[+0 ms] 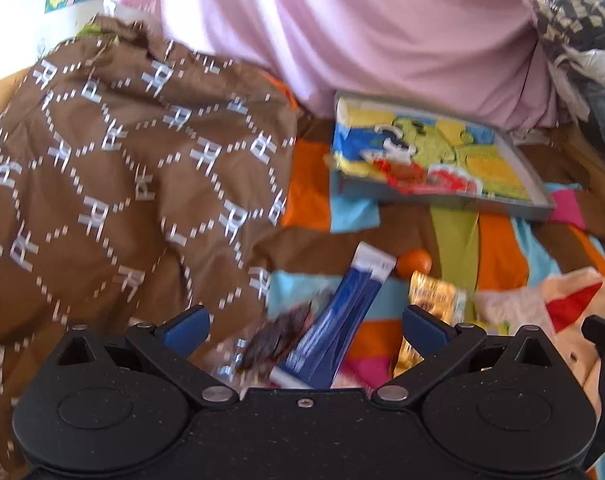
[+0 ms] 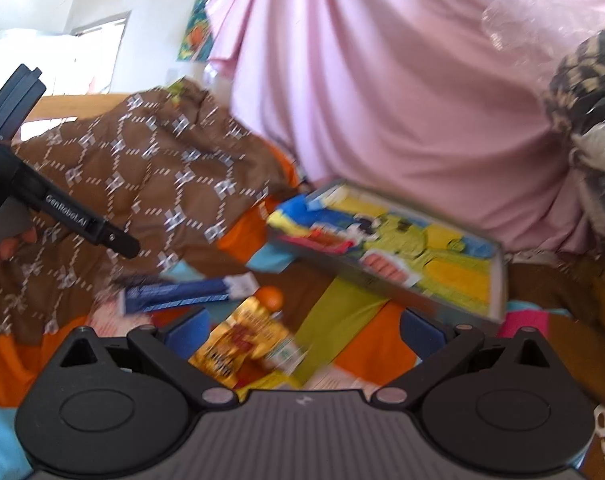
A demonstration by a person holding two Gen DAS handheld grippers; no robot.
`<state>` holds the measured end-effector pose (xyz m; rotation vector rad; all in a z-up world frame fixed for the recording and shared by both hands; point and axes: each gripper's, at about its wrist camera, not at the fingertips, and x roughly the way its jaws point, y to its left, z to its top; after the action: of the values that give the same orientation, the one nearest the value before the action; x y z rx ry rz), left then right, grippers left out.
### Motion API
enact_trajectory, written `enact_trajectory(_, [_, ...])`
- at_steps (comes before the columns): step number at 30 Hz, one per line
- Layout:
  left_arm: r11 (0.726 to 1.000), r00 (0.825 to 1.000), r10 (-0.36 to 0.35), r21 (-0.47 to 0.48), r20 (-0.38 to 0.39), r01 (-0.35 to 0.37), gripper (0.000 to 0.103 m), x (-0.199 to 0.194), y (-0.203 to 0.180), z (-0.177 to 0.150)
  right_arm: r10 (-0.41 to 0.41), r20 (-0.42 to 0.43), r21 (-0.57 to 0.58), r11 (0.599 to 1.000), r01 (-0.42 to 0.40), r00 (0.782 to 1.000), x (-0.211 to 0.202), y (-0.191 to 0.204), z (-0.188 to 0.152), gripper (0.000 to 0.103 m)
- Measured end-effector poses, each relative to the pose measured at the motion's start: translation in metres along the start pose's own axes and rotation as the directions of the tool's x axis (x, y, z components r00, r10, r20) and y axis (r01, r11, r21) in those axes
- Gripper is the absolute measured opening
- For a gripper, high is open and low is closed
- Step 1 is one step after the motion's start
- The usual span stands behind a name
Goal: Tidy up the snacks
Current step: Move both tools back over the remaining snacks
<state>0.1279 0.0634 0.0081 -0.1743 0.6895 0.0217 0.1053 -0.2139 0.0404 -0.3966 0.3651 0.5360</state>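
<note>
The snacks are lying loose on a patchwork bedspread (image 1: 498, 248) in front of a shallow tray (image 1: 542, 196) with a cartoon picture. The left gripper (image 1: 306, 326) is hovering with its fingers spread wide and empty over a blue wrapped bar (image 1: 342, 320) and a dark, blurred packet (image 1: 278, 340). The right gripper (image 2: 304, 330) is likewise gaping, empty, over a gold foil packet (image 2: 238, 340) beside a small orange ball (image 2: 272, 296). These wrappers are probably light, crinkly and slippery; pinching the bar across its stiffer middle looks safest.

Tray (image 1: 542, 196) behind snacks; long packet (image 1: 342, 312) left of pouch (image 1: 434, 296), prob. touching small fruit (image 1: 413, 261).
</note>
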Motion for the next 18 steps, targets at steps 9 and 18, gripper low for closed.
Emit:
enact_trajectory(9, [0.999,0.997,-0.018,0.035,-0.079,0.021,0.102,0.007,-0.003,-0.026,0.068,-0.112,-0.014,0.997,-0.069,0.991,0.007,0.022,-0.019,0.103])
enact_trajectory(18, [0.999,0.987,-0.013,0.041,-0.161,0.020,0.102,0.021,-0.003,-0.045,0.140,-0.267,0.056,0.990,-0.130,0.953,0.027,0.027,-0.038,0.103])
